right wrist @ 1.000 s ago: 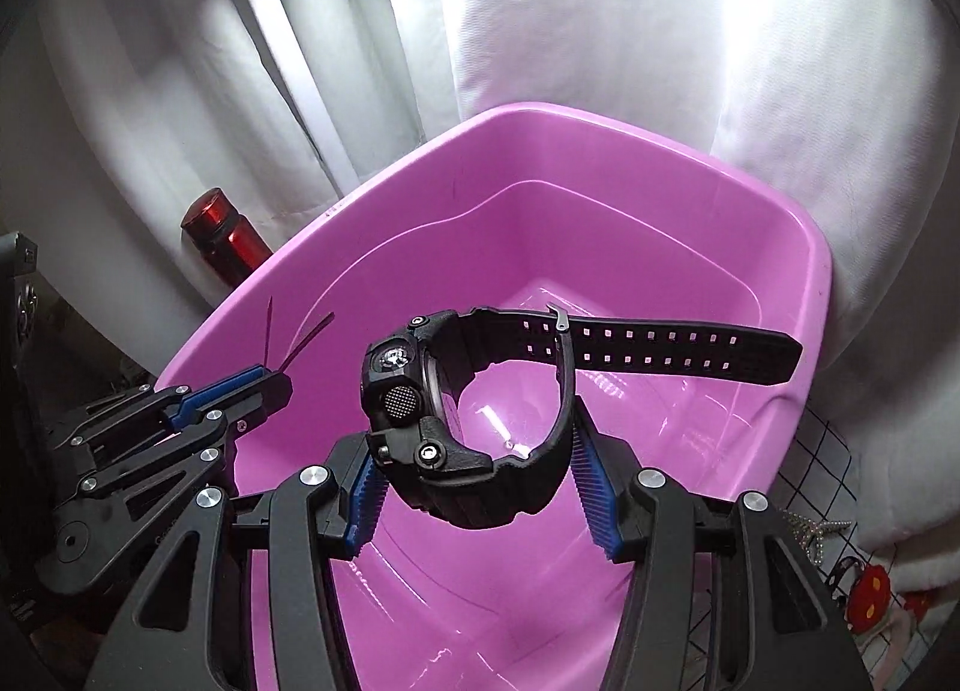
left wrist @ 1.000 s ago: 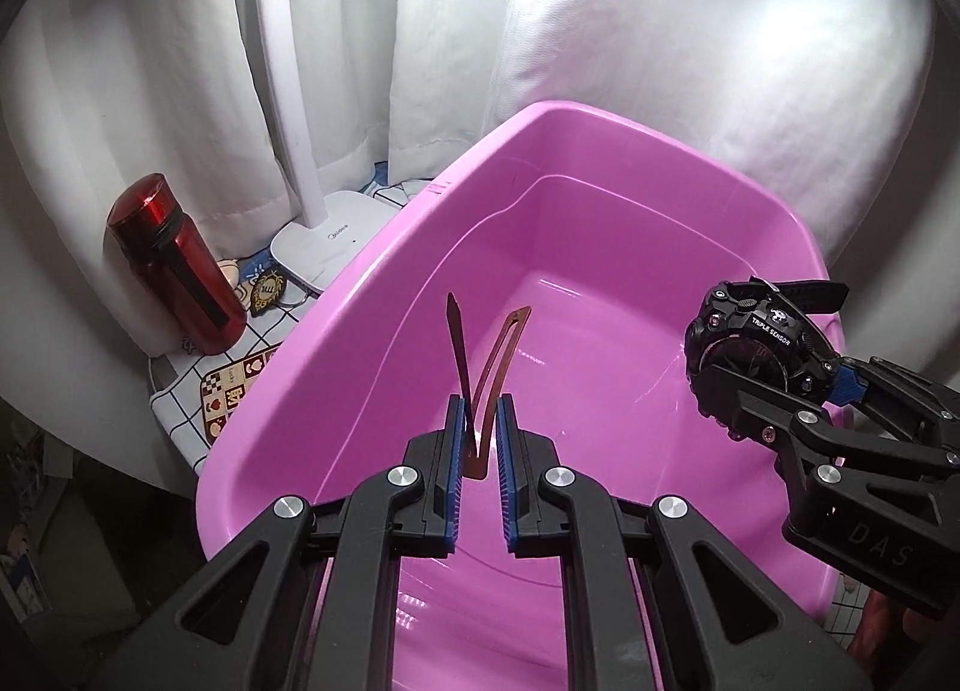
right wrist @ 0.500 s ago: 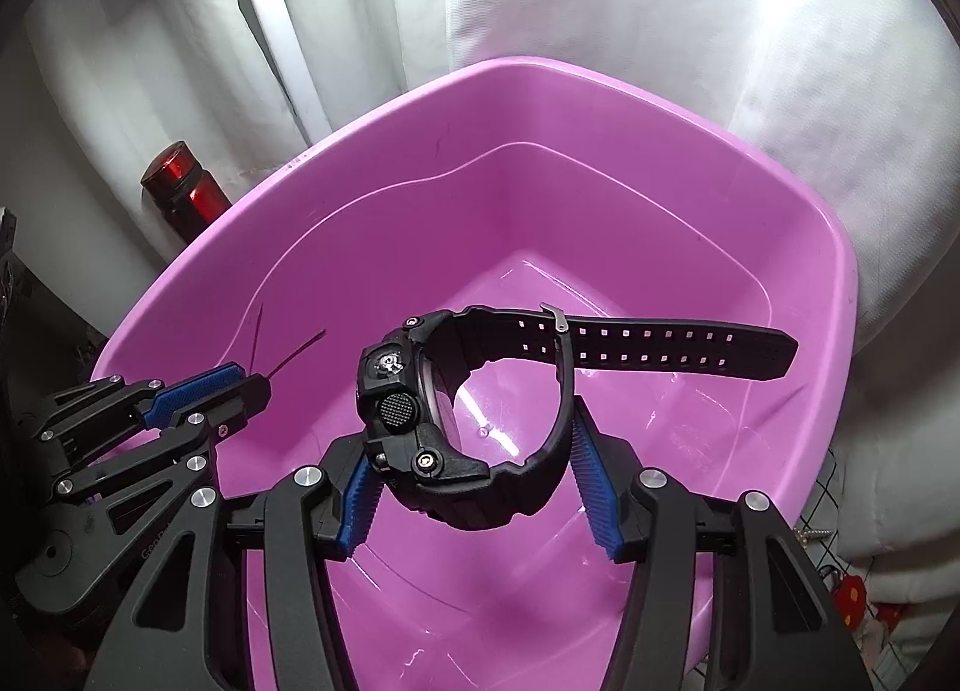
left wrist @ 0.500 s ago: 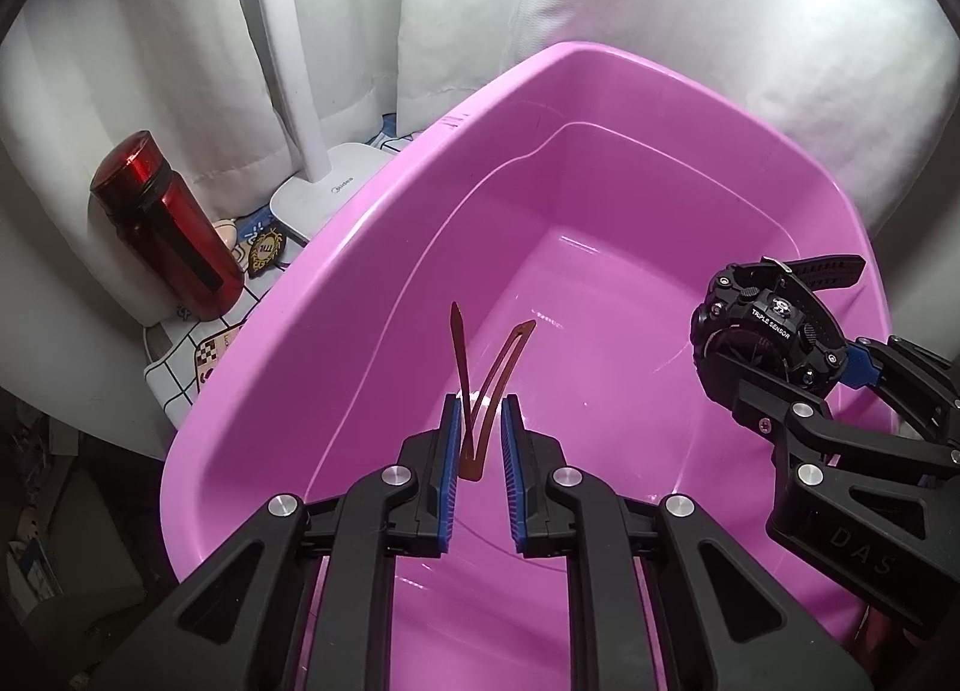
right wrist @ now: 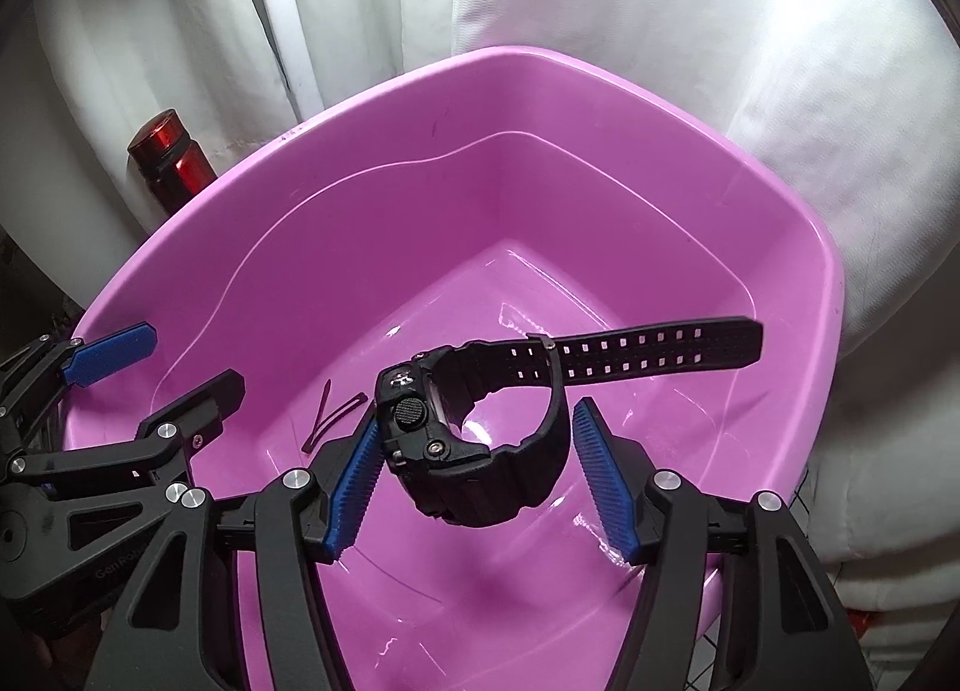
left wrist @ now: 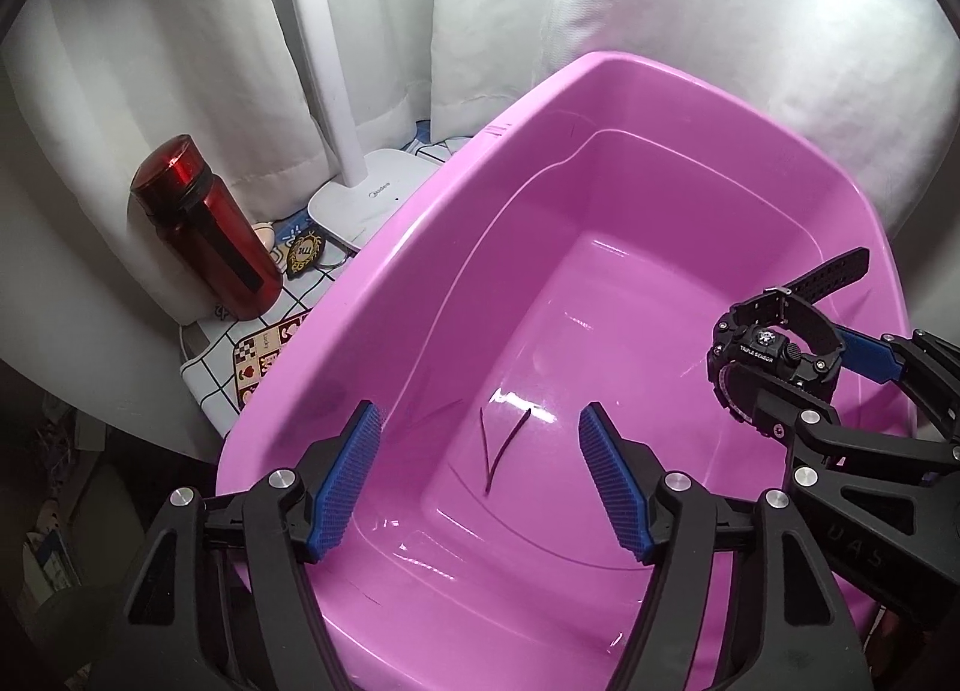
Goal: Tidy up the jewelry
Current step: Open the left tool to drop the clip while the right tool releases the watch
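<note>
Half a second ago the left gripper was pinching the hair clip; now its blue pads stand spread wide with nothing between them, and the clip lies loose on the floor of the pink tub, below and between the pads. From the right wrist view the same clip rests flat on the tub bottom, its two thin prongs splayed in a V, just left of the right gripper's near pad.

Over on the right, nothing much has changed: the right gripper is clamped on the black watch as before, at a medium width, with one pad pressed against the case and the other at the curve of the band. The watch hangs above the tub floor, case tilted toward the left, and its long perforated strap sticks out flat to the right, reaching toward the tub's far wall. Seen from the left wrist, the watch sits over the right side of the tub.

Outside the tub, a red bottle stands upright on a checked cloth, beside the white base of a lamp. White curtains hang behind it all.
</note>
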Available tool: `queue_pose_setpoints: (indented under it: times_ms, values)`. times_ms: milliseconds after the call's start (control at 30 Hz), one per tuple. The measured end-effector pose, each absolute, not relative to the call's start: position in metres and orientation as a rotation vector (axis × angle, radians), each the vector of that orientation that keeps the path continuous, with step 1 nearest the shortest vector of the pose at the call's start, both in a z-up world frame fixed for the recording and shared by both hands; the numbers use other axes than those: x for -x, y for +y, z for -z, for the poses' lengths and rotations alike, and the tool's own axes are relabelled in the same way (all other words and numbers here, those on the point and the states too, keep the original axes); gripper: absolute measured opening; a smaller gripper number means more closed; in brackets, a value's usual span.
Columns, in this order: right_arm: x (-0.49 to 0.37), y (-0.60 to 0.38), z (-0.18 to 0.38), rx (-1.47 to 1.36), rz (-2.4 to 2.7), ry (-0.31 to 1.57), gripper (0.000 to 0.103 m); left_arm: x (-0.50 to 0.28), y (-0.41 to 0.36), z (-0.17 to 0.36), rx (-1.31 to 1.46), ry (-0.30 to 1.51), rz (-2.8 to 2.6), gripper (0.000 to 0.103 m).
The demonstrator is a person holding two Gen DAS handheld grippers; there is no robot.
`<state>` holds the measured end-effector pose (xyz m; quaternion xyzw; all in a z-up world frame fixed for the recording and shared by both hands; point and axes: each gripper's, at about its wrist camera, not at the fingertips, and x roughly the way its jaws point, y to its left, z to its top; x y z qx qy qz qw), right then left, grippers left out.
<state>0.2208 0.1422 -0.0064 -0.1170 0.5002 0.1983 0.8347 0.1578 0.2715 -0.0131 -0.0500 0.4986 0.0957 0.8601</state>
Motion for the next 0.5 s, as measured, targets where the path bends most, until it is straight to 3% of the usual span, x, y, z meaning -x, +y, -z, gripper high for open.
queue_pose_setpoints:
  times_ms: [500]
  values:
    - [-0.214, 0.124, -0.003, 0.183, -0.398, 1.026, 0.062, -0.150, 0.262, 0.005, 0.102, 1.021, -0.195, 0.076]
